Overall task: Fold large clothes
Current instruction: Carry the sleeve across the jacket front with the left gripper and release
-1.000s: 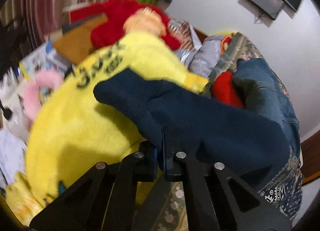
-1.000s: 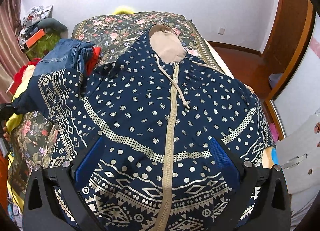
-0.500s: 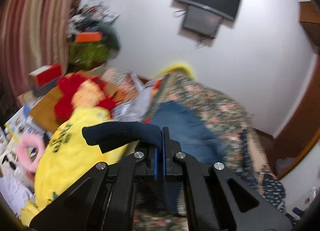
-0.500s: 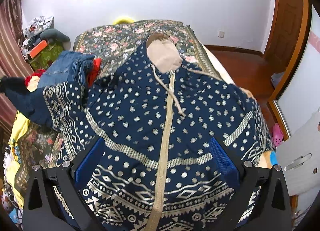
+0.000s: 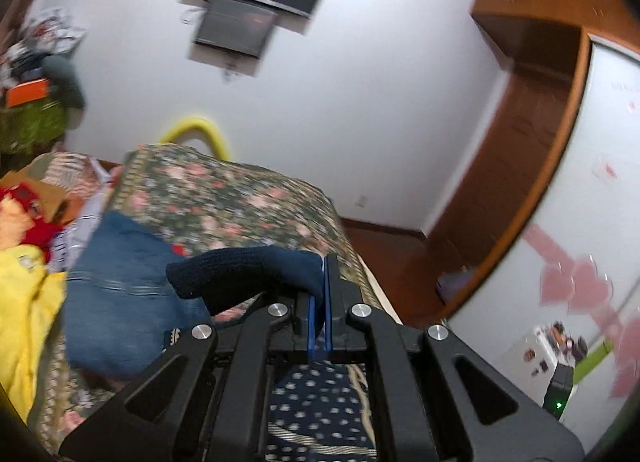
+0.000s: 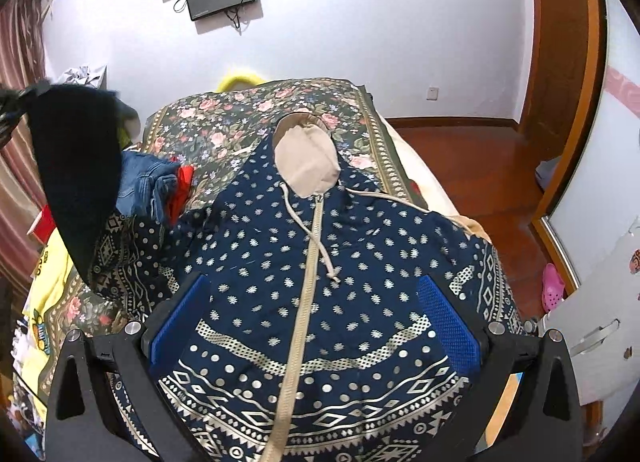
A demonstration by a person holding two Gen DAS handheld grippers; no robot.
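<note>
Between the pads of the left hand-held gripper [image 5: 319, 304]: the dark knit sleeve cuff [image 5: 240, 274] of the hooded jacket [image 6: 320, 282], clamped tight, jaws together on the fabric. Cuff sticks out to the left of the pads, limp. Left wrist view is blurred.

Right hand-held gripper [image 6: 314, 326]: jaws wide apart, holding nothing, hovering over the jacket's lower front. Zipper [image 6: 304, 302] runs straight away from it, midway between the blue pads.

Jacket lies front-up on the floral bedspread [image 6: 248, 110], hood [image 6: 306, 166] at the far end from the right hand-held gripper. Lifted sleeve [image 6: 76, 170] hangs high on that gripper's far left, its patterned lower part trailing down to the shoulder.

Step in hand, as I judge it: folding the sleeve in across the chest.
- Carry the cuff over toward the zipper line, low enough that the sleeve lays flat rather than flops.
- Keep the fold at the shoulder seam; avoid dragging the body sideways.
- Right hand-held gripper could press the jacket body down while the sleeve crosses.
- Risk: jeans pile [image 6: 146, 182] and red cloth [image 6: 180, 186] lie just beside the sleeve's root; sleeve may snag them.
</note>
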